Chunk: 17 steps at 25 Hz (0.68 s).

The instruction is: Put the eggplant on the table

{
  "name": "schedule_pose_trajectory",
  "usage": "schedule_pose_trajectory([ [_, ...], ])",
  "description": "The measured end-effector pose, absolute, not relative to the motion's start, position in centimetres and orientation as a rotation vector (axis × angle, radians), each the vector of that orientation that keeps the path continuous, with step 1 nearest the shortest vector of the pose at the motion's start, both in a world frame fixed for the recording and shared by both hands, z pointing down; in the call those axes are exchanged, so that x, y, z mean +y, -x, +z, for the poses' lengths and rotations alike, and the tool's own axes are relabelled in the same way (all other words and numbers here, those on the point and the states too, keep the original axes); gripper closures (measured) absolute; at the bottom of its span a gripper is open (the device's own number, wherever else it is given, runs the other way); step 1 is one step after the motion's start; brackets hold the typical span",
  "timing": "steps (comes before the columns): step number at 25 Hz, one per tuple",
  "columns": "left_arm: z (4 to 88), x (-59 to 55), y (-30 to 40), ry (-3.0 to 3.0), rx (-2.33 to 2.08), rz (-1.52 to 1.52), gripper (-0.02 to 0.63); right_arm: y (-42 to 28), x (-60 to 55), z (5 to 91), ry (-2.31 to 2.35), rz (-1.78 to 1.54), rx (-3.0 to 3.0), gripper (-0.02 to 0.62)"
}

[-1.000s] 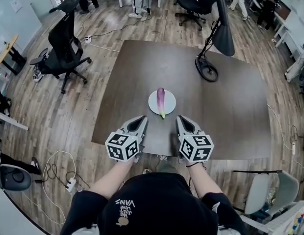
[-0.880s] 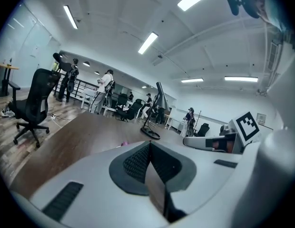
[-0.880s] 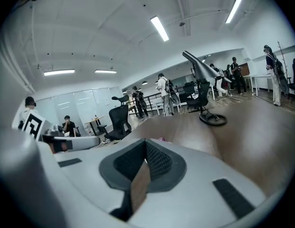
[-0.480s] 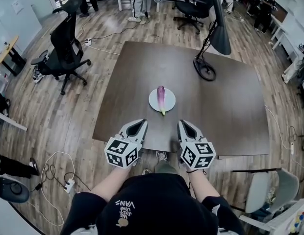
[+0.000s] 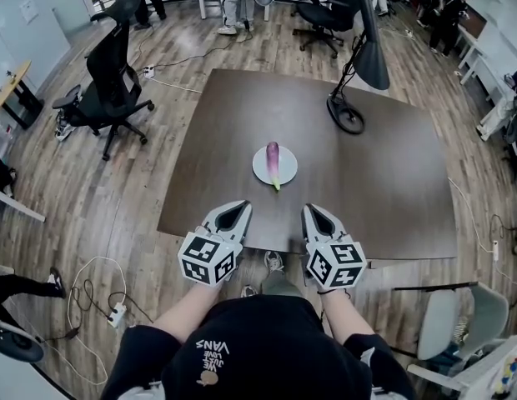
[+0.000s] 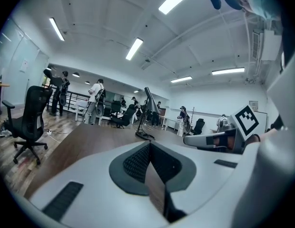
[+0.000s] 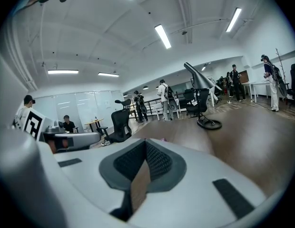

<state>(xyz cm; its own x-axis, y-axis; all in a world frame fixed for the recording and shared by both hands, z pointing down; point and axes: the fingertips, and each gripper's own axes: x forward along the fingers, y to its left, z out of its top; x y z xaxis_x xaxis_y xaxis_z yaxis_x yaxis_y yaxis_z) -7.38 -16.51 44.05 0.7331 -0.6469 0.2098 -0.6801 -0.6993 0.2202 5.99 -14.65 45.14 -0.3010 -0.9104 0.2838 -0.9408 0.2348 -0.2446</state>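
A purple eggplant with a green stem end lies on a small white plate in the middle of the dark brown table. My left gripper hovers at the table's near edge, left of the plate, jaws shut and empty. Beside it my right gripper hangs at the same edge, also shut and empty. In the left gripper view the jaws meet with nothing between them. The right gripper view shows its jaws closed, with a sliver of the eggplant just above them.
A black desk lamp stands at the table's far right. A black office chair sits on the wood floor to the left. Cables and a power strip lie on the floor at the near left. Several people stand at the room's far end.
Both grippers have drawn slightly back toward the person and now sit at the table's near edge. The eggplant and plate have not moved on the table.
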Motion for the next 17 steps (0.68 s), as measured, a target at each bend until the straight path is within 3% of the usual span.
schedule_pose_trajectory([
  [17, 44.33, -15.90, 7.31, -2.669, -1.055, 0.191, 0.595, -5.88, -14.16, 45.28, -1.799, 0.547, -2.400, 0.577],
])
